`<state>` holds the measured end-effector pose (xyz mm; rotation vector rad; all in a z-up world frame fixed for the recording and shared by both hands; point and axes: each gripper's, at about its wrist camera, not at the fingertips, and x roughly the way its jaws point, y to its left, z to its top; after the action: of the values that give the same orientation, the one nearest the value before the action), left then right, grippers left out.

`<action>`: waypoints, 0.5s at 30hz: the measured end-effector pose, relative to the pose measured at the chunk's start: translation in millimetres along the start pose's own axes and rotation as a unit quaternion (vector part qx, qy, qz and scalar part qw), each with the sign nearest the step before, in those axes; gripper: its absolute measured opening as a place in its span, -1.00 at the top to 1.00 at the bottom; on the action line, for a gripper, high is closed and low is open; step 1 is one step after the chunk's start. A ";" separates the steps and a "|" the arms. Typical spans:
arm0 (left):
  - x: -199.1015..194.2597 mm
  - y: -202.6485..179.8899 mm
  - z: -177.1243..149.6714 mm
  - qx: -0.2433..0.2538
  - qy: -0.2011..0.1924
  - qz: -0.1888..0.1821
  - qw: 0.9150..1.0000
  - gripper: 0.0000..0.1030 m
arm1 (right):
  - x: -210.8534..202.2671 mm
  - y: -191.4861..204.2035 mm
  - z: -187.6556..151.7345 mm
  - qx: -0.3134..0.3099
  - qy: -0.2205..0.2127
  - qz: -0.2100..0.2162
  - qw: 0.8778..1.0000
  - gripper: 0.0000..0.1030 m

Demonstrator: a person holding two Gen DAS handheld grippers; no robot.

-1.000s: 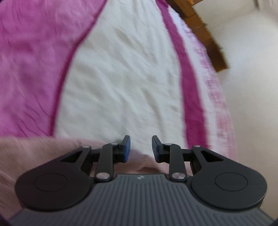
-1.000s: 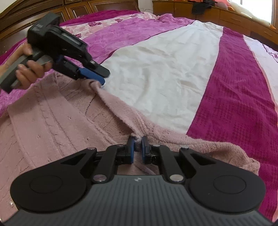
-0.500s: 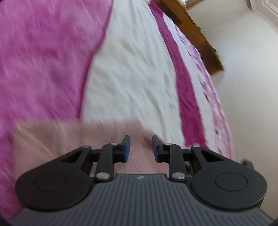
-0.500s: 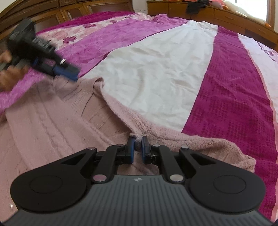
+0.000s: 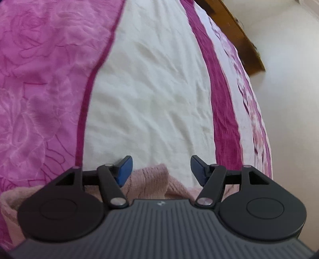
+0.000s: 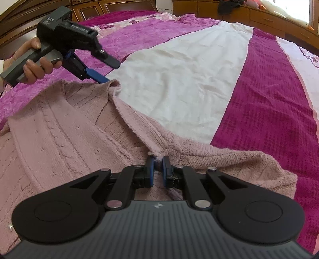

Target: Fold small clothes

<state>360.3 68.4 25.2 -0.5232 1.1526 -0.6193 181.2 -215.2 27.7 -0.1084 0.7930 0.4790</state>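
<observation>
A pink knitted sweater [image 6: 59, 129] lies spread on the bed, its far corner [image 6: 114, 83] raised. My right gripper [image 6: 157, 165] is shut on the sweater's fuzzy front edge, which bunches between the blue pads. A hand [image 6: 37, 67] holds my left gripper [image 6: 109, 72] at the far corner, jaws wide open, the lower blue finger [image 6: 97, 76] touching the knit. In the left wrist view the left gripper [image 5: 161, 169] is open with the sweater corner [image 5: 153, 179] lying between and below its fingers.
The bedspread has a white middle stripe [image 6: 179, 69], magenta bands [image 6: 269, 109] and a floral pink area [image 5: 39, 79]. Wooden headboard panels [image 6: 89, 8] and a low wooden cabinet [image 6: 259, 16] stand behind. The bed's wooden frame [image 5: 239, 29] borders pale floor [image 5: 289, 119].
The left gripper swung off to the left, came back to the sweater's far corner, and its jaws now stand much wider apart. The right gripper stays shut on the same edge.
</observation>
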 end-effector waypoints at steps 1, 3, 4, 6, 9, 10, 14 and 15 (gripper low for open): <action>2.6 -3.0 -1.2 0.013 0.009 0.005 1.000 -0.27 | -0.1 -1.1 0.4 0.005 0.000 0.002 1.000 0.83; 9.2 -9.6 -4.3 0.041 0.027 0.018 0.999 -0.28 | -0.8 -7.1 4.6 0.030 0.000 0.006 1.000 0.83; 9.2 -11.8 -6.8 0.053 0.026 0.024 0.998 -0.28 | -1.5 -9.6 8.5 0.041 -0.003 0.006 0.999 0.83; 5.8 -11.5 -10.8 0.058 0.012 0.021 0.998 -0.27 | -0.9 -11.8 18.9 0.048 -0.009 -0.007 0.999 0.83; 2.8 -2.4 -11.7 0.031 -0.006 0.011 0.999 -0.26 | 7.7 -16.1 42.5 0.046 -0.019 -0.062 0.997 0.83; 2.3 0.5 -11.5 0.023 -0.008 0.008 1.000 -0.26 | 12.0 -18.2 50.4 0.049 -0.022 -0.081 0.995 0.83; -1.6 2.1 -12.2 0.016 -0.029 0.009 0.999 -0.25 | 33.7 -28.2 74.4 0.074 -0.041 -0.152 0.985 0.80; -4.1 0.8 -12.6 0.017 -0.040 0.011 0.999 -0.25 | 37.5 -30.6 78.4 0.087 -0.039 -0.165 0.982 0.80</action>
<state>347.4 70.9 23.4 -0.5019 1.0688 -0.5918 269.2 -207.2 53.7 -0.0575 0.7184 0.0977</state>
